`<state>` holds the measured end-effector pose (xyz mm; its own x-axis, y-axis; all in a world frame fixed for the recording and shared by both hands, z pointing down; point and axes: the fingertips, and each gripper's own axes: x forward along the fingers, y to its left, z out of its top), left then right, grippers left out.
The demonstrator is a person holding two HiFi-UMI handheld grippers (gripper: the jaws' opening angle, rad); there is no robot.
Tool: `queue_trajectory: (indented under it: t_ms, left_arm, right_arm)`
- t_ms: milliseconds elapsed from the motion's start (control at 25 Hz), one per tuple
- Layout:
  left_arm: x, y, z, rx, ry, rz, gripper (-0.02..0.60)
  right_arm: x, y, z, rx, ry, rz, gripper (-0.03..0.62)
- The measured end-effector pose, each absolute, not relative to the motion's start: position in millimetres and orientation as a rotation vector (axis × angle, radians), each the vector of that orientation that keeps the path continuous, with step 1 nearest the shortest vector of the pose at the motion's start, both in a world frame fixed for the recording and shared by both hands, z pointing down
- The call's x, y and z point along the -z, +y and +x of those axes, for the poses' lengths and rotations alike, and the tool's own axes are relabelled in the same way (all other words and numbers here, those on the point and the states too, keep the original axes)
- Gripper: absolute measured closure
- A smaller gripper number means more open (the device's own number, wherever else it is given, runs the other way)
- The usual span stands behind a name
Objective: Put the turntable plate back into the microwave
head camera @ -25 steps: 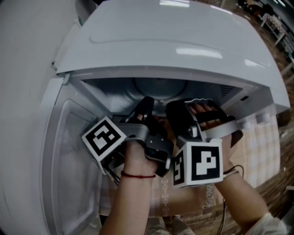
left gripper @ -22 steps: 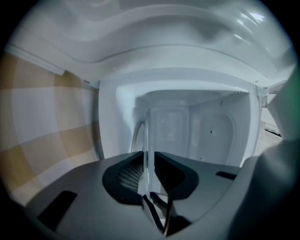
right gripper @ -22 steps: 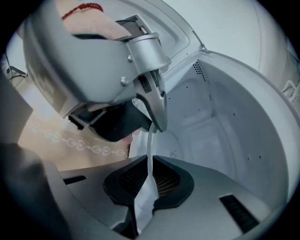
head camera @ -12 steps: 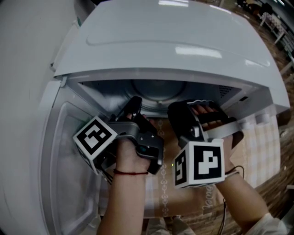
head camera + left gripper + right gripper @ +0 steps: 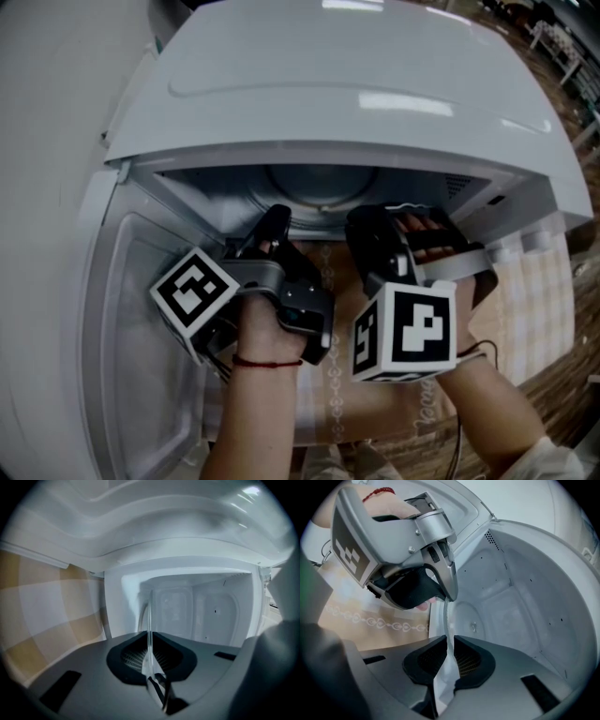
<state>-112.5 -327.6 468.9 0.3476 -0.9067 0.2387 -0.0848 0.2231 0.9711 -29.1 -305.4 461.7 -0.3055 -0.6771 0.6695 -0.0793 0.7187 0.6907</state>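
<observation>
Left gripper (image 5: 150, 643) pads are clamped tight on the rim of the glass turntable plate (image 5: 150, 613), which shows edge-on as a thin clear line running forward from the jaws. Right gripper (image 5: 447, 654) jaws are opening, only a narrow gap, with the plate rim between the pads and the pads apparently on it. In the right gripper view the plate edge runs from those pads up to the left gripper's tips, so both hold the same plate from opposite sides. The plate is at the mouth of the microwave cavity (image 5: 211, 611); can't tell if it touches the floor. A round recess with a small hub (image 5: 473, 626) shows on the cavity floor beyond the plate. In the head view both grippers point into the white microwave (image 5: 356, 84), with its door (image 5: 141, 356) swung open at the left. The left hand (image 5: 267, 328) has a red string at the wrist. A beige patterned tablecloth (image 5: 375, 412) lies below.
</observation>
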Motion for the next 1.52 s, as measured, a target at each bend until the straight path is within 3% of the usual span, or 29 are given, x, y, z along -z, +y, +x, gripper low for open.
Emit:
queue_trajectory:
  t_ms: [840,1040,1160,1240,1520]
  left_arm:
    - [-470.6,-332.7,-113.8,0.709,-1.118,1.18,0.555]
    - [-472.2,-333.3,-113.3,0.736,-1.12,1.134,0.557]
    - [-472.2,-332.7,-111.2,0.734,-1.118,1.138,0.558]
    - [-472.3,-331.8,-110.9,0.729,-1.12,1.137,0.557]
    - [-472.4,-332.7,-111.7,0.744,-1.108,1.129,0.557]
  right_arm:
    - [-464.1,-308.3,-31.5,0.536,-1.83,0.617,0.52]
    - [-453.5,-298.0,-33.6,0.515,-1.889,0.589,0.451]
    - [-445.8,-297.1,-35.5,0.67,-1.837,0.583,0.47]
    - [-450.2,-296.1,-40.5,0.714,-1.808,0.546,0.52]
    - [-460.9,-297.7,-48.5,0.706,-1.778,0.493,0.523]
